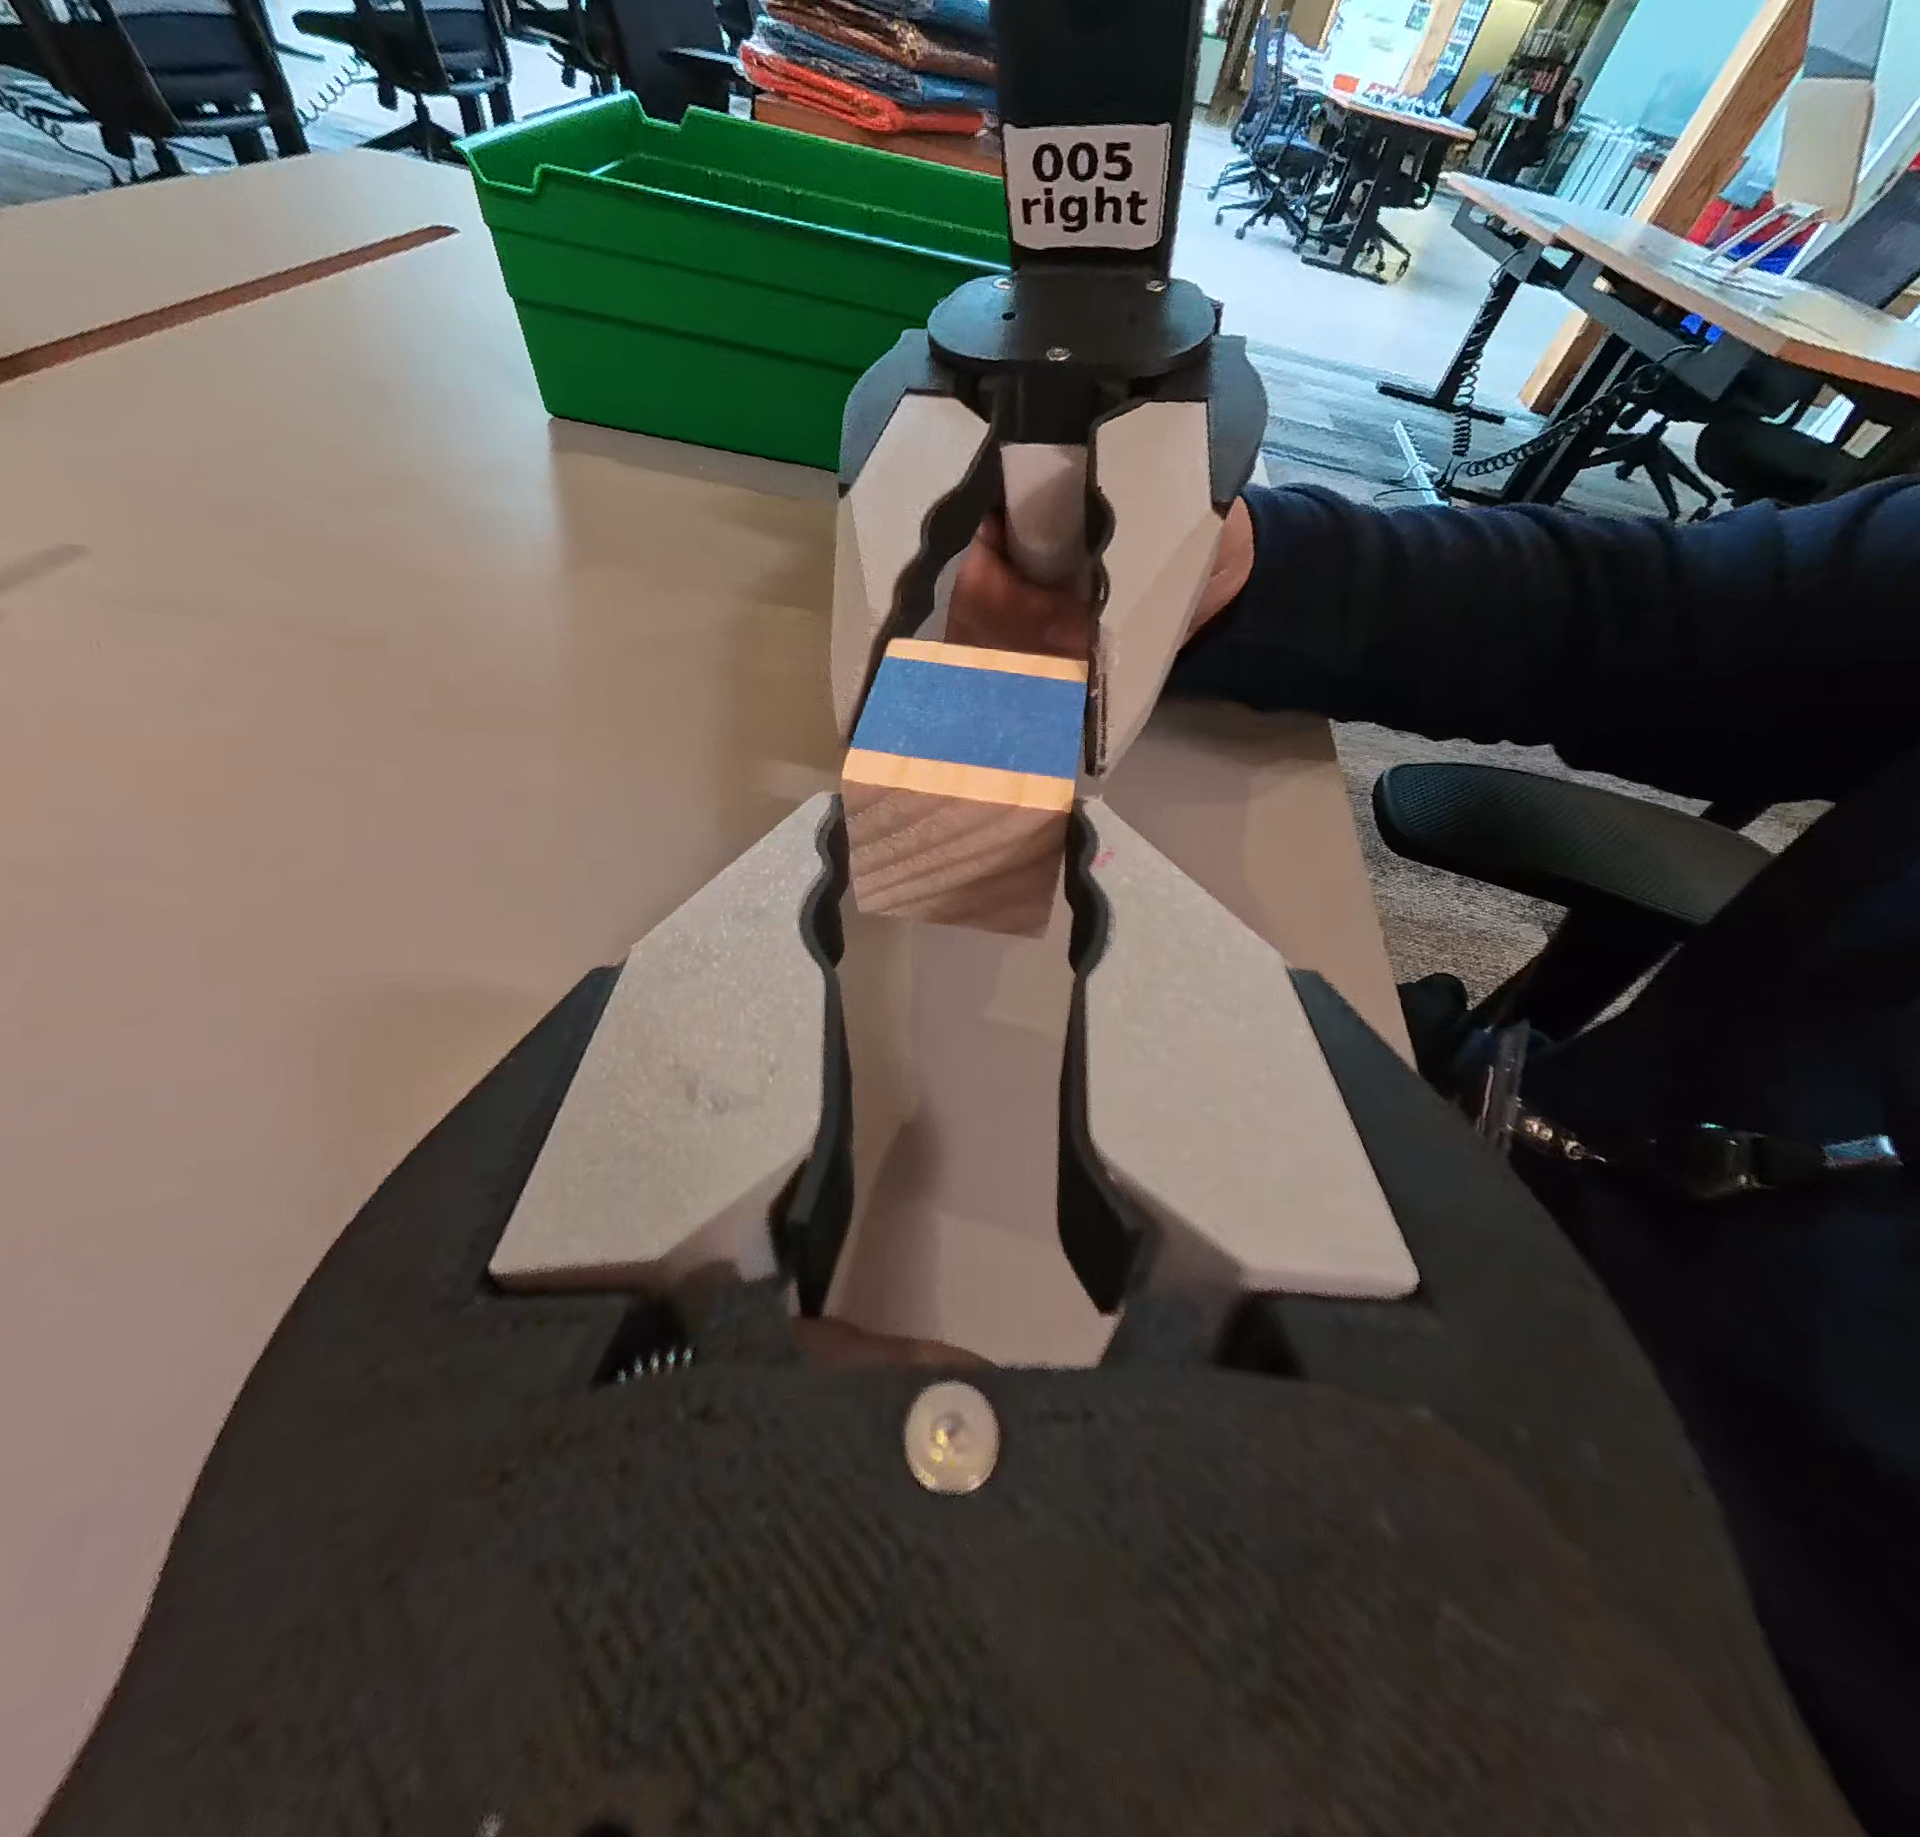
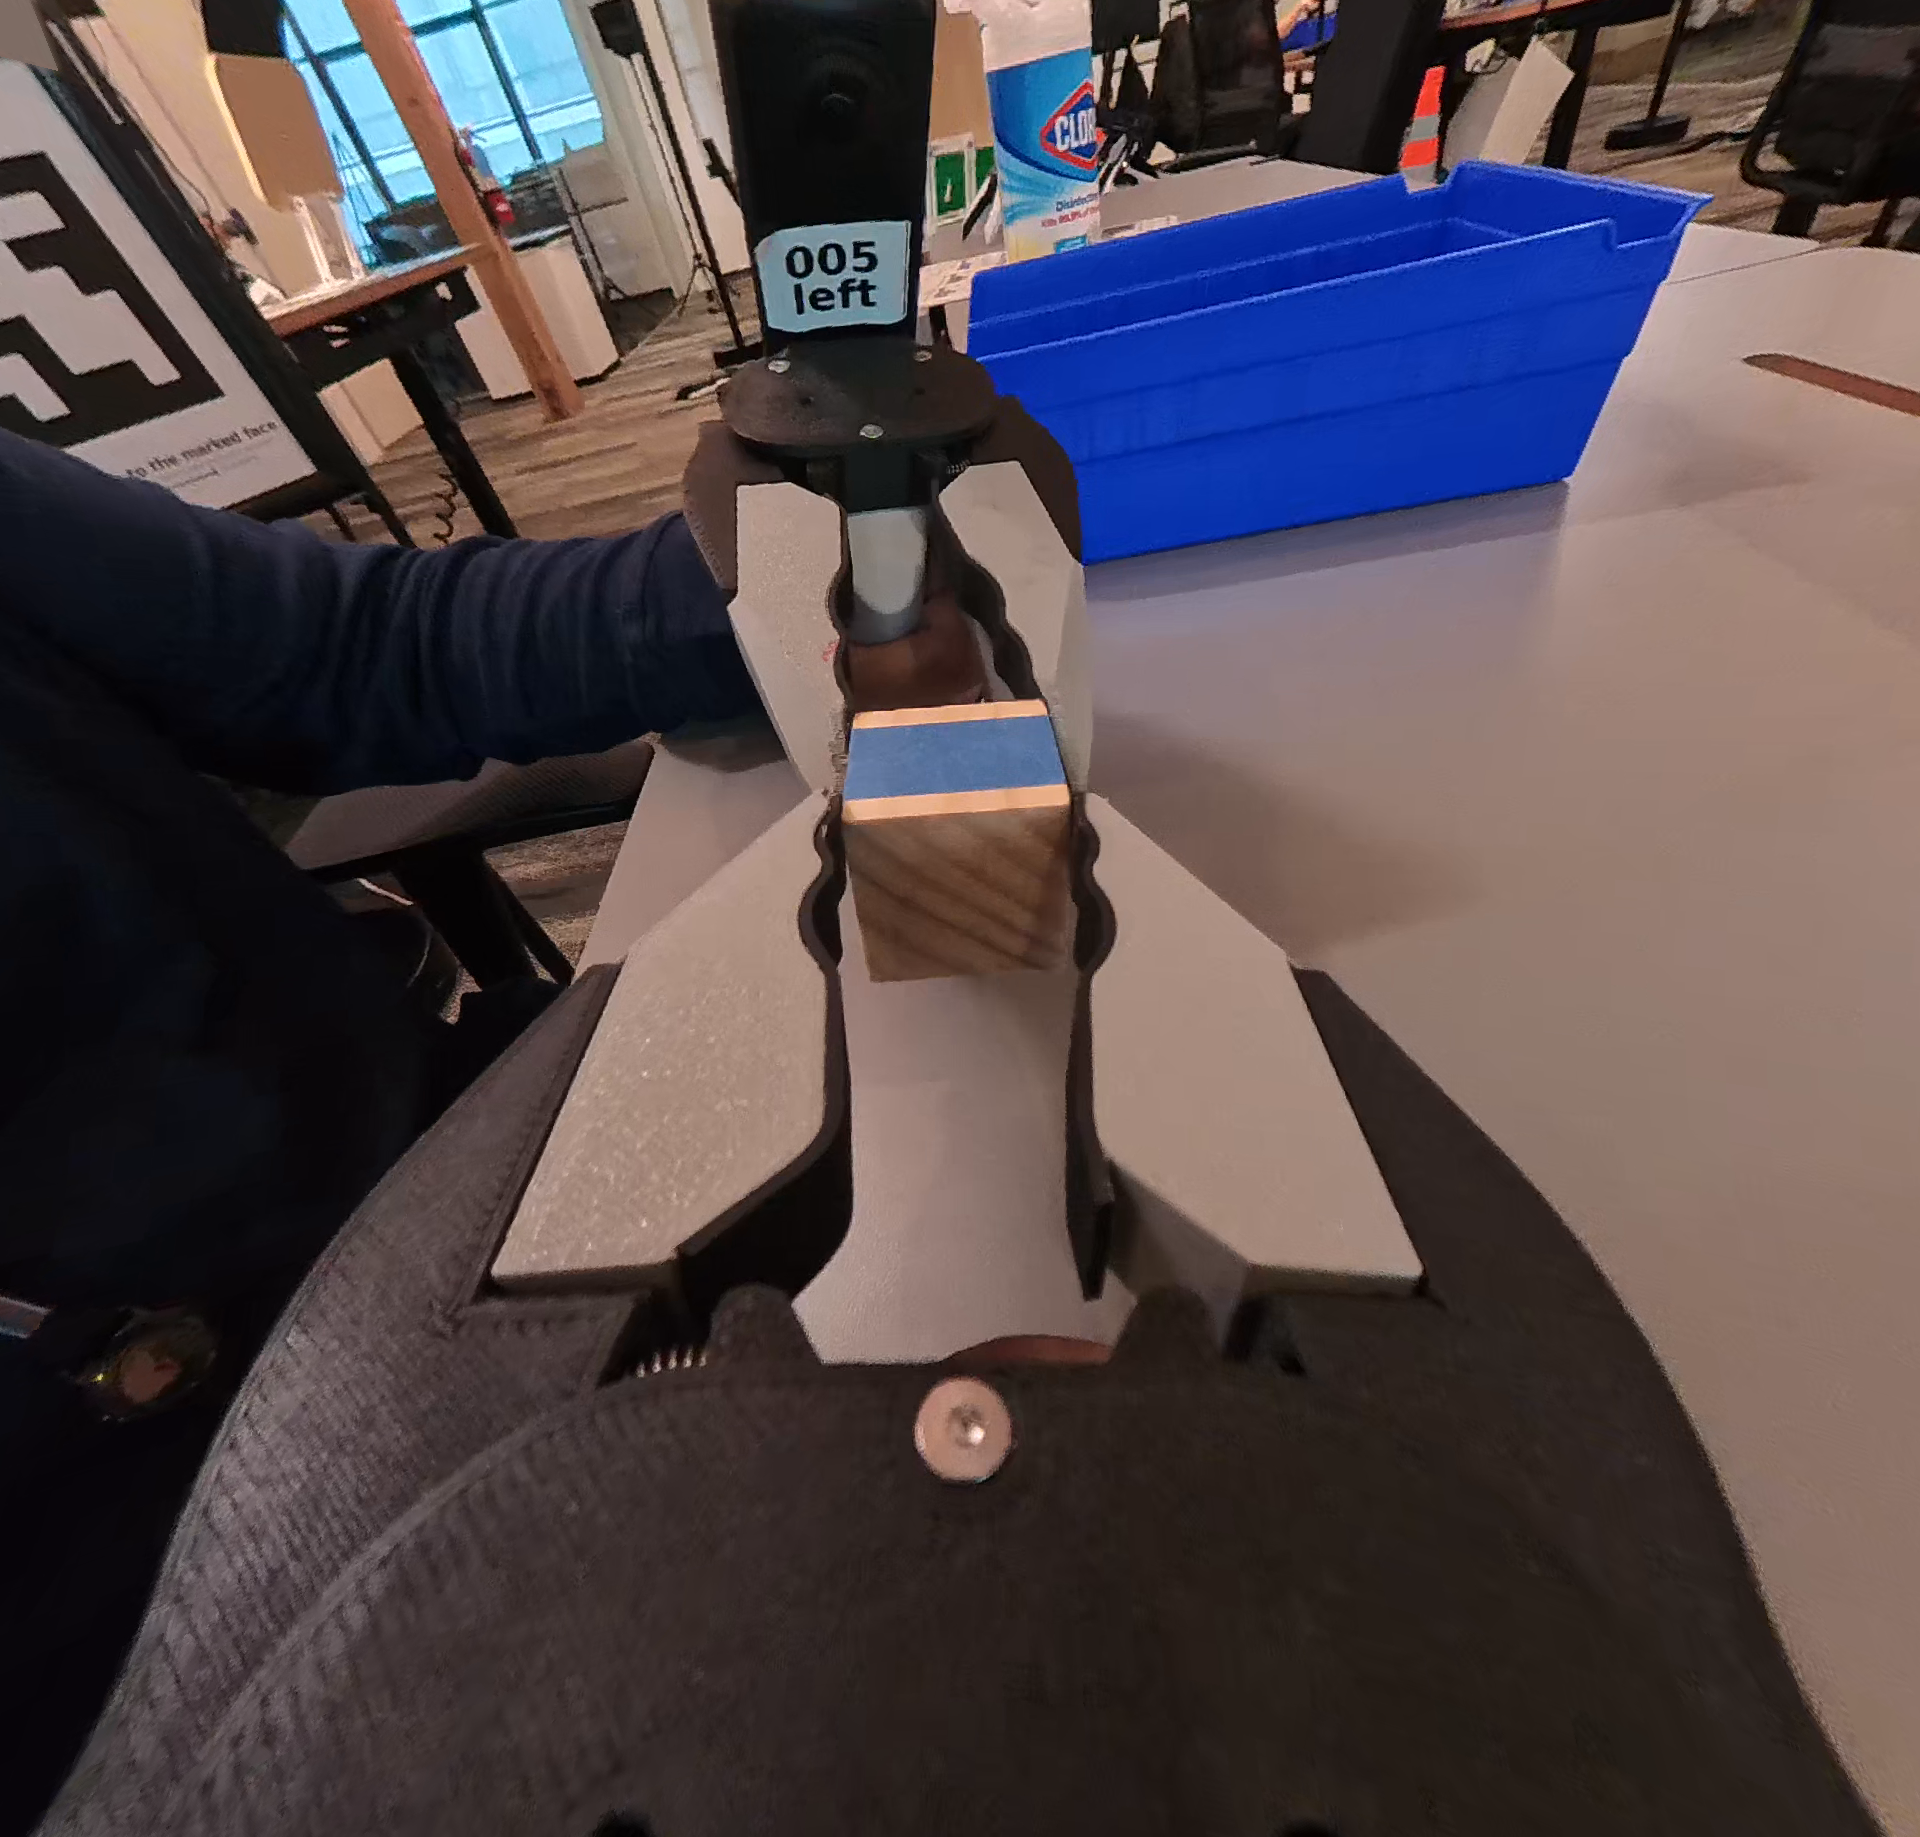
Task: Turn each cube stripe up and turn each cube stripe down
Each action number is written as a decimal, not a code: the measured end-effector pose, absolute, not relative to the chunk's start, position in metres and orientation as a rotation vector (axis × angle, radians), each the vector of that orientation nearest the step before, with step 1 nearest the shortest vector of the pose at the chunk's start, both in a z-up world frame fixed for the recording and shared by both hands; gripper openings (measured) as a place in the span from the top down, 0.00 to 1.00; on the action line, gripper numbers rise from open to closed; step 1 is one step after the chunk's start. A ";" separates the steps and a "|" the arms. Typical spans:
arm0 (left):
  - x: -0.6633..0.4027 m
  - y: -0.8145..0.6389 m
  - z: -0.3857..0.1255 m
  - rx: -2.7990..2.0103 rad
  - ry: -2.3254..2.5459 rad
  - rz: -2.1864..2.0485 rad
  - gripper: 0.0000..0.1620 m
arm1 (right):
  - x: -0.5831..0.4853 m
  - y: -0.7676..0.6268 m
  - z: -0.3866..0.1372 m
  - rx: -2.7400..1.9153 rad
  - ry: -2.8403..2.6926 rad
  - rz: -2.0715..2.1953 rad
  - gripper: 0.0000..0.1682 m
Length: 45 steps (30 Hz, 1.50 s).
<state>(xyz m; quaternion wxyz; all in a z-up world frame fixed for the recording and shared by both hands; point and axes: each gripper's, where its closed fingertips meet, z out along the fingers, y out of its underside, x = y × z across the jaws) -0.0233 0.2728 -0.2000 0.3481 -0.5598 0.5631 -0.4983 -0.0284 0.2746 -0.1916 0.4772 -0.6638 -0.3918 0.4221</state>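
Above the bench (image 1: 312, 644), left tongs (image 1: 951, 852) and right tongs (image 2: 956, 852) both pinch one cube (image 1: 961, 800), stripe up, seemingly mid-handover for regripping.

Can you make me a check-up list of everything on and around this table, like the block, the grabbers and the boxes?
Surface: pale table, mostly bare.
Job's things: one wooden cube, blue stripe facing up, held in the air.
Clutter: green bin; blue bin; wipes canister behind it.
Grippers: left gripper and right gripper face each other, jaws of both closed on the cube.
Cables: coiled cords under far desks.
Surroundings: office chairs, desks, a person's dark sleeves.
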 end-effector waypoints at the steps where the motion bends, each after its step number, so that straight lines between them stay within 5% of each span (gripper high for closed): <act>1: -0.023 0.273 -0.201 -1.454 1.461 -1.292 0.75 | -0.028 0.274 -0.192 -1.622 -0.961 1.031 0.76; 8: -0.022 0.273 -0.200 -1.418 1.460 -1.274 0.75 | -0.025 0.275 -0.187 -1.596 -0.963 0.957 0.76; 12: -0.025 0.279 -0.209 -1.436 1.485 -1.199 0.65 | -0.002 0.279 -0.174 -1.588 -0.853 0.854 0.76; 21: -0.024 0.288 -0.210 -1.449 1.457 -1.134 0.71 | 0.164 0.208 -0.052 -1.489 -0.460 0.191 0.76; 26: -0.019 0.286 -0.221 -1.463 1.504 -1.080 0.72 | 0.312 0.218 -0.128 -1.808 -0.127 -0.089 0.76; 31: -0.021 0.289 -0.216 -1.454 1.464 -1.096 0.74 | 0.354 0.233 -0.204 -2.032 -0.002 -0.106 0.76; 45: -0.021 0.291 -0.219 -1.470 1.472 -1.076 0.74 | 0.371 0.228 -0.244 -2.311 0.053 -0.151 0.77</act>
